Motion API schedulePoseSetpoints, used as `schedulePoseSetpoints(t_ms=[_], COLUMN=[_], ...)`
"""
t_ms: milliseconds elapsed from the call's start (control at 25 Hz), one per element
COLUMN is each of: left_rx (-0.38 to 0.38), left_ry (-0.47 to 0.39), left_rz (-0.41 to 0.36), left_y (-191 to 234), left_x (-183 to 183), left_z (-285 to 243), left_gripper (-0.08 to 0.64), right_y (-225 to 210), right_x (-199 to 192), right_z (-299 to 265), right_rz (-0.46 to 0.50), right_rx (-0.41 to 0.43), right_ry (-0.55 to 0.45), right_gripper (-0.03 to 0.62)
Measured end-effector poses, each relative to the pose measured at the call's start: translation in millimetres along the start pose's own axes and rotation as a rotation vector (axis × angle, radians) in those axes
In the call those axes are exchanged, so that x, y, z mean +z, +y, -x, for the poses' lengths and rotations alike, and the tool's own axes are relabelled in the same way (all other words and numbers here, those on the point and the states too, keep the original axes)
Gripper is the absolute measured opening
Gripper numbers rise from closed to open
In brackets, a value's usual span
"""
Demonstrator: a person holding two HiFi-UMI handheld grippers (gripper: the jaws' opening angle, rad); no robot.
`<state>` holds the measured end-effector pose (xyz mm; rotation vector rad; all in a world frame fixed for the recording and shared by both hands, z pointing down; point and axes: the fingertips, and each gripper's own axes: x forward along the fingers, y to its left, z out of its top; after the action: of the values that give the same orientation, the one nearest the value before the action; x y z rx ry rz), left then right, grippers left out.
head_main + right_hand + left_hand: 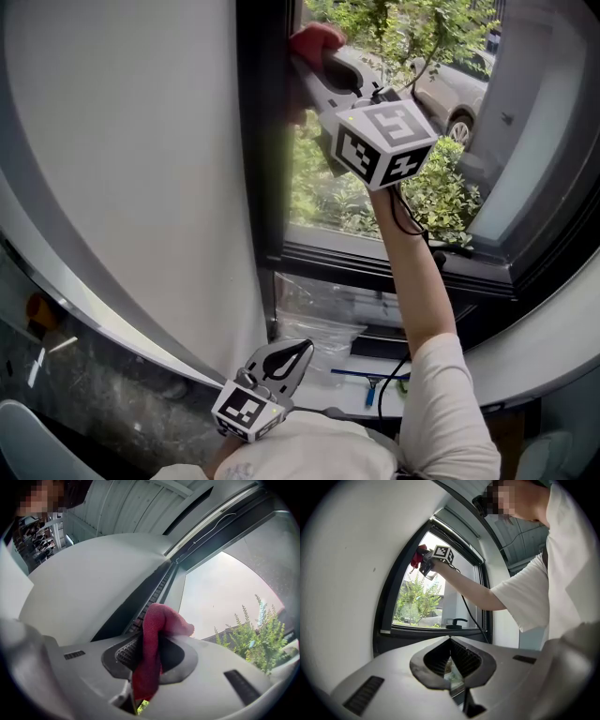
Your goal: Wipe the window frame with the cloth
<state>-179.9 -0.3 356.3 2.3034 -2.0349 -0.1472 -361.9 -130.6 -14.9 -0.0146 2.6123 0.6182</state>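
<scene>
High on the left upright of the dark window frame (260,141), the red cloth (316,39) is pressed against the inner edge where frame meets glass. The right gripper (317,62) is clamped on it: in the right gripper view the cloth (156,625) is pinched between the ribbed pads, one bunched fold bulging past the tips and a tail hanging down behind them. The right arm (417,272) reaches steeply up and forward, nearly straight, forearm bare and a white sleeve (450,403) at the upper arm (a black cable trails along it). The marker cube (384,141) on that gripper faces the head camera.

The left gripper (284,364) hangs low, close to the body, well apart from the cloth, pointing towards the window. Its jaws are drawn together at the tips with nothing between them. Beside the frame stands a plain white wall (141,150); green shrubs (441,192) and a parked car (455,89) show through the glass.
</scene>
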Motion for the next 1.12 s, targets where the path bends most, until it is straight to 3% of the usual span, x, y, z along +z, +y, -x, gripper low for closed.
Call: schedulePoseSetpoints(t_ms=[1120], left_rx=[-0.012], left_ry=[0.007], left_rz=[0.002], left_y=[-1.0], left_x=[-5.7], left_z=[1.2], left_gripper=[0.008], right_y=[13.8], right_x=[-30.0], right_z=[15.2], right_rz=[-0.039], right_rx=[-0.004], right_ry=[0.033], right_gripper=[0.083])
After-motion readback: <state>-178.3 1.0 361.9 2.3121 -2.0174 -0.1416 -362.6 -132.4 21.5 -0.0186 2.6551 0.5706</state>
